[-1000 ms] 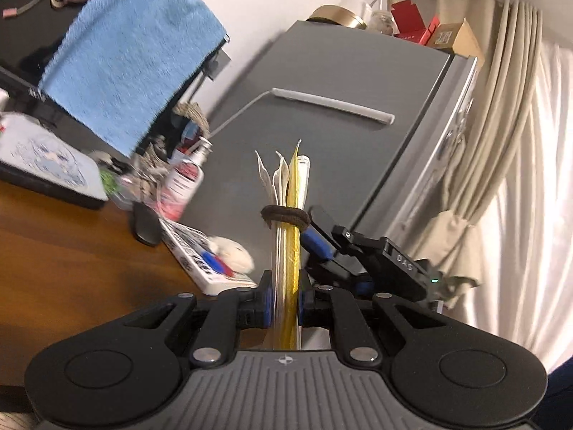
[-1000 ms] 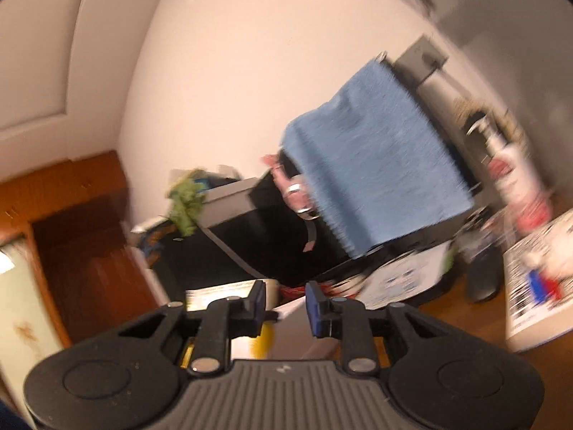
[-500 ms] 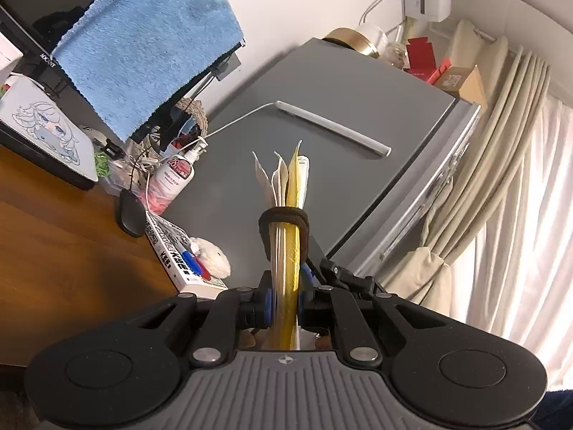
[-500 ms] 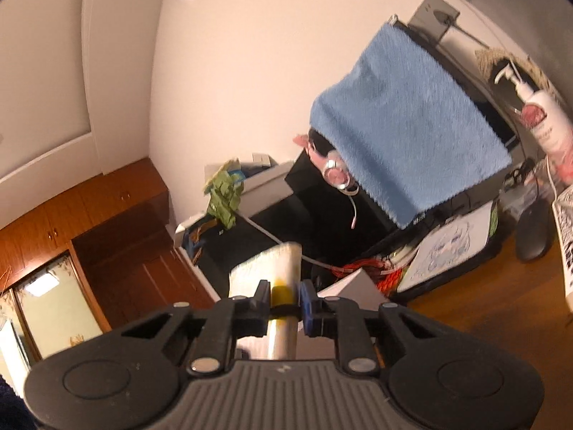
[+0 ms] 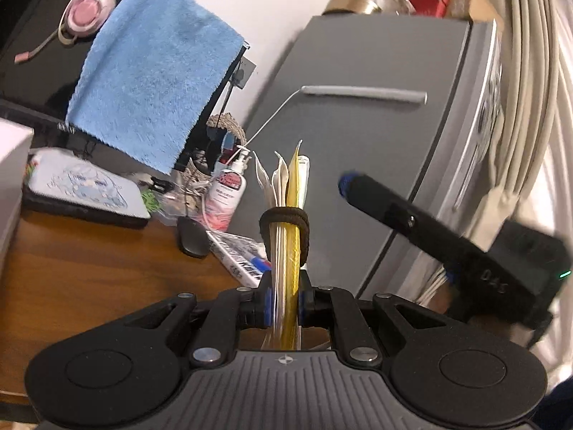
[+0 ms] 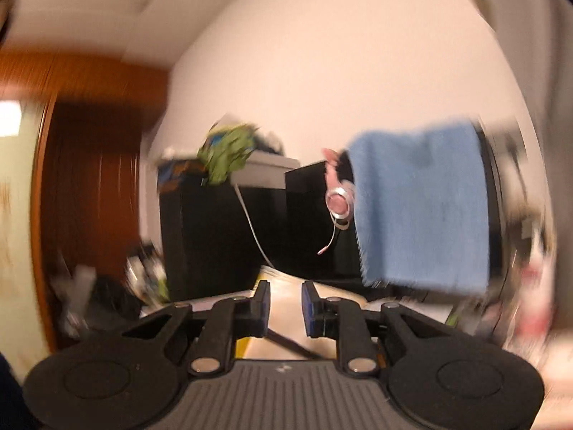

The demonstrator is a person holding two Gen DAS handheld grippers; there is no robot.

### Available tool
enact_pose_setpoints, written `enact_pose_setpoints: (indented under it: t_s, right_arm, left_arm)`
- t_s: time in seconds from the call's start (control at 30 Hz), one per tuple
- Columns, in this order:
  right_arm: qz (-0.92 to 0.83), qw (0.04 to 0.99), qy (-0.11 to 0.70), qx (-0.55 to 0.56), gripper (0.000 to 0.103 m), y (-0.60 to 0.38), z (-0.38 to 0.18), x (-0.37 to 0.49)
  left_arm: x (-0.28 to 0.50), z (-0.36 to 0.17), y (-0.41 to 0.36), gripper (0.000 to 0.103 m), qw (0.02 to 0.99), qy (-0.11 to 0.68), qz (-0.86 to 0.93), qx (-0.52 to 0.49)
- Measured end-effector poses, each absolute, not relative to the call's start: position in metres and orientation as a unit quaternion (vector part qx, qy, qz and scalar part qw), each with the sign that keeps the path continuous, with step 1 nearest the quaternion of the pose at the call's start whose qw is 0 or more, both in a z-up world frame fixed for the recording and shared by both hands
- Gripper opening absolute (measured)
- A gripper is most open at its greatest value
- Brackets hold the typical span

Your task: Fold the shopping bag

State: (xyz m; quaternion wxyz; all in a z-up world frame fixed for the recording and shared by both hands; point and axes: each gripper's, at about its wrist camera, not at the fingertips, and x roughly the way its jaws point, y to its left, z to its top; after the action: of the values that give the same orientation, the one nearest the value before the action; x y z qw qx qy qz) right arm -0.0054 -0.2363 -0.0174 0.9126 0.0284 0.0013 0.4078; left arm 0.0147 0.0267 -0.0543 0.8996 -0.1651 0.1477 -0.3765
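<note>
Clamping the folded shopping bag [image 5: 286,251] upright: left gripper [image 5: 283,302], hair tie [image 5: 284,215] around it. Right gripper [image 6: 285,304] jaws apart, empty.

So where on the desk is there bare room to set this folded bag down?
Bare wood desk in front of the mousepad, left of the black mouse. Crowded behind the mouse: lotion bottle, basket, keyboard.
</note>
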Motion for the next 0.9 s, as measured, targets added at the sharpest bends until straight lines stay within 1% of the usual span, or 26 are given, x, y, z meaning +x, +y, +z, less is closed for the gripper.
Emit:
enact_pose_setpoints:
  t_s: [0.27,0.53,0.67,0.73,0.9]
  right_arm:
    - [0.372,0.922,-0.012,-0.110,0.019,-0.197,-0.015,-0.022]
    - [0.328,0.912,-0.026,-0.247,0.019,-0.159,-0.013,-0.039]
    - [0.347,0.907,0.002,-0.240,0.018,-0.160,-0.011,-0.032]
    - [0.375,0.899,0.031,-0.223,0.019,-0.164,-0.009,-0.027]
    - [0.405,0.904,0.048,-0.127,0.019,-0.188,-0.006,-0.016]
  left_arm:
    - [0.011,-0.056,0.020,0.012,0.919,0.139,-0.349,-0.118]
    - [0.014,-0.059,0.017,0.012,0.924,0.151,-0.336,-0.106]
    - [0.013,-0.059,0.017,0.012,0.923,0.150,-0.339,-0.104]
    - [0.013,-0.058,0.018,0.012,0.923,0.149,-0.339,-0.106]
    - [0.016,-0.058,0.024,0.012,0.914,0.152,-0.353,-0.131]
